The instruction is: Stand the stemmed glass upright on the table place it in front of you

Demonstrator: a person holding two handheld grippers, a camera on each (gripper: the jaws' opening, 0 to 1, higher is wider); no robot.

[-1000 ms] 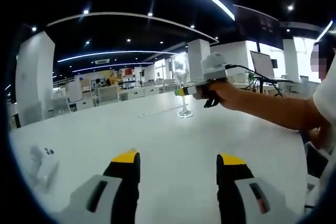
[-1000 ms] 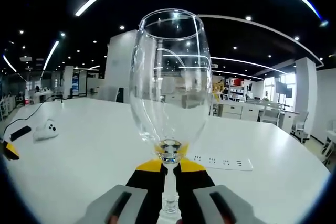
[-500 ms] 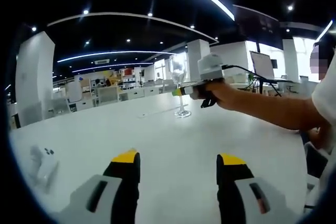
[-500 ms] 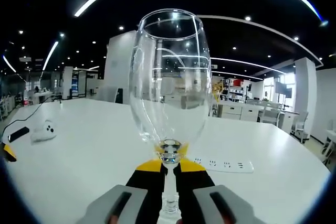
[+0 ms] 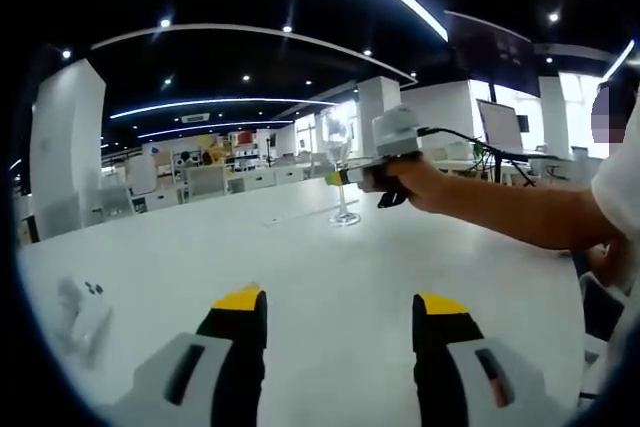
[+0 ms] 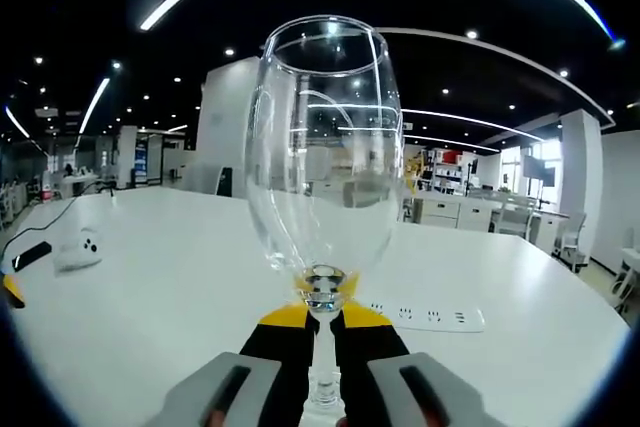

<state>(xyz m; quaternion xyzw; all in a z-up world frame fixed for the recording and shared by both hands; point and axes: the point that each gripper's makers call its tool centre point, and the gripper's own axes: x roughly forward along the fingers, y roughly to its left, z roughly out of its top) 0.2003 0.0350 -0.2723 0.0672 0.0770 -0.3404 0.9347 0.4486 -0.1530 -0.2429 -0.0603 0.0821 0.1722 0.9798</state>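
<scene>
A clear stemmed glass stands upright in the right gripper view, its stem clamped between the yellow-tipped jaws of my right gripper, which is shut on it. In the left gripper view the same glass shows far across the white table, its foot at or just above the tabletop; I cannot tell if it touches. The right gripper holds it there in a person's hand. My left gripper sits low over the near table, jaws wide apart with nothing between them.
A small white device lies at the table's near left; it shows too at the left as the white device. A white power strip lies behind the glass. A person's arm and body fill the right side.
The right gripper has carried the glass a little farther away and leftward across the table. My left gripper has held still.
</scene>
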